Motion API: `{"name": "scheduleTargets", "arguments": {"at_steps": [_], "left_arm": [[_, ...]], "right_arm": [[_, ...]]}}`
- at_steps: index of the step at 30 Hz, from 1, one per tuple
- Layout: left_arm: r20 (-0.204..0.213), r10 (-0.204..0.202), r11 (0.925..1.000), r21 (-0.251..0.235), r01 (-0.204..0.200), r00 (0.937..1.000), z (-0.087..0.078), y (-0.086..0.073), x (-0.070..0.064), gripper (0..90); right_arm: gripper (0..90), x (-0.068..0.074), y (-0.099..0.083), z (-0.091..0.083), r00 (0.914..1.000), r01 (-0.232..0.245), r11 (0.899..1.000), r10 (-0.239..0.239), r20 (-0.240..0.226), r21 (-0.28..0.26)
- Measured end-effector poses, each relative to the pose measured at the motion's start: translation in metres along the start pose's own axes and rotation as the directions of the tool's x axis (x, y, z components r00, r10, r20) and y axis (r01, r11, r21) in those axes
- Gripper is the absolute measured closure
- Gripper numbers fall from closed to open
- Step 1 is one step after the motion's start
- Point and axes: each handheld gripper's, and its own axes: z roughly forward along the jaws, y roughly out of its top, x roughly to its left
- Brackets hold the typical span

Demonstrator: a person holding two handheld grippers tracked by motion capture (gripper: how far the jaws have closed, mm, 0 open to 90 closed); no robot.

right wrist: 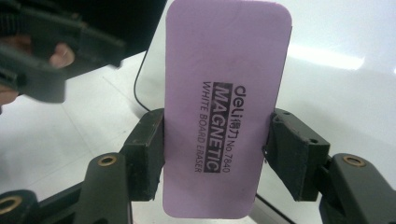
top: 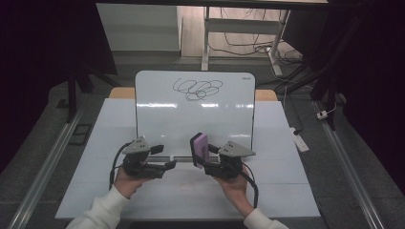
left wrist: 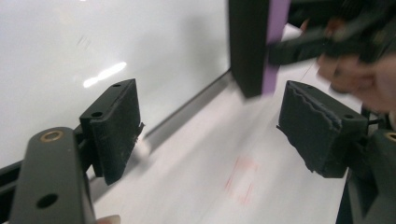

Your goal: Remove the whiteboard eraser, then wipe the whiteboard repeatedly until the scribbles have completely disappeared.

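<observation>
A white board (top: 191,117) stands tilted at the middle of the table, with a black scribble (top: 198,89) near its top. My right gripper (top: 203,155) is shut on a purple magnetic whiteboard eraser (top: 199,149) (right wrist: 224,107), held upright just in front of the board's lower edge. The jaws clamp its two long sides. My left gripper (top: 165,157) (left wrist: 210,130) is open with nothing between its pads, low near the board's bottom edge, left of the eraser (left wrist: 261,42). The right gripper (left wrist: 336,37) appears blurred at the upper right of the left gripper view.
The board rests on a white table top (top: 119,191) with bare room on both sides. A small white object (top: 301,142) lies at the table's right edge. Behind the table are desk legs and cables (top: 248,47) on the floor.
</observation>
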Motion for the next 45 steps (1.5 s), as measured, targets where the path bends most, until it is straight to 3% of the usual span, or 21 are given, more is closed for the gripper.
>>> {"name": "scheduleTargets", "arguments": {"at_steps": [7,9,10,13,16,25,38,45], "left_arm": [[-0.064,-0.061,0.9967,0.05,0.064,0.9961,-0.03,-0.04,0.016,19.4],[-0.071,-0.068,0.9957,0.057,0.072,0.9951,-0.033,-0.045,0.018,18.8],[-0.091,-0.087,0.9932,0.07,0.093,0.9921,-0.039,-0.054,0.021,18.2],[-0.097,-0.113,0.9896,0.078,0.121,0.9888,-0.045,-0.063,0.026,17.4],[-0.136,-0.125,0.9868,0.085,0.137,0.9828,-0.055,-0.075,0.03,17.4],[-0.172,-0.141,0.9843,0.082,0.157,0.975,-0.064,-0.085,0.039,17.6],[-0.159,-0.134,0.9845,0.092,0.15,0.9781,-0.057,-0.084,0.042,17.7],[-0.152,-0.132,0.9847,0.094,0.147,0.9795,-0.054,-0.082,0.043,17.5]], "right_arm": [[39.9,-0.009,0.003,-0.009,0.9999,0.007,1.0,-0.007,0.015,-0.018],[39.9,-0.01,0.004,-0.011,0.9997,0.012,1.0,-0.011,0.019,-0.019],[40.0,-0.012,0.004,-0.013,0.9996,0.015,1.0,-0.015,0.024,-0.018],[40.0,-0.015,0.005,-0.016,0.9996,0.015,1.0,-0.014,0.026,-0.022],[40.0,-0.018,0.006,-0.018,0.9994,0.011,1.0,-0.011,0.033,-0.028],[40.1,-0.023,0.01,-0.023,0.9987,0.013,0.999,-0.011,0.049,-0.045],[40.2,-0.028,0.015,-0.03,0.997,0.029,0.998,-0.025,0.073,-0.061],[40.2,-0.034,0.027,-0.035,0.994,0.039,0.995,-0.03,0.105,-0.092]]}}
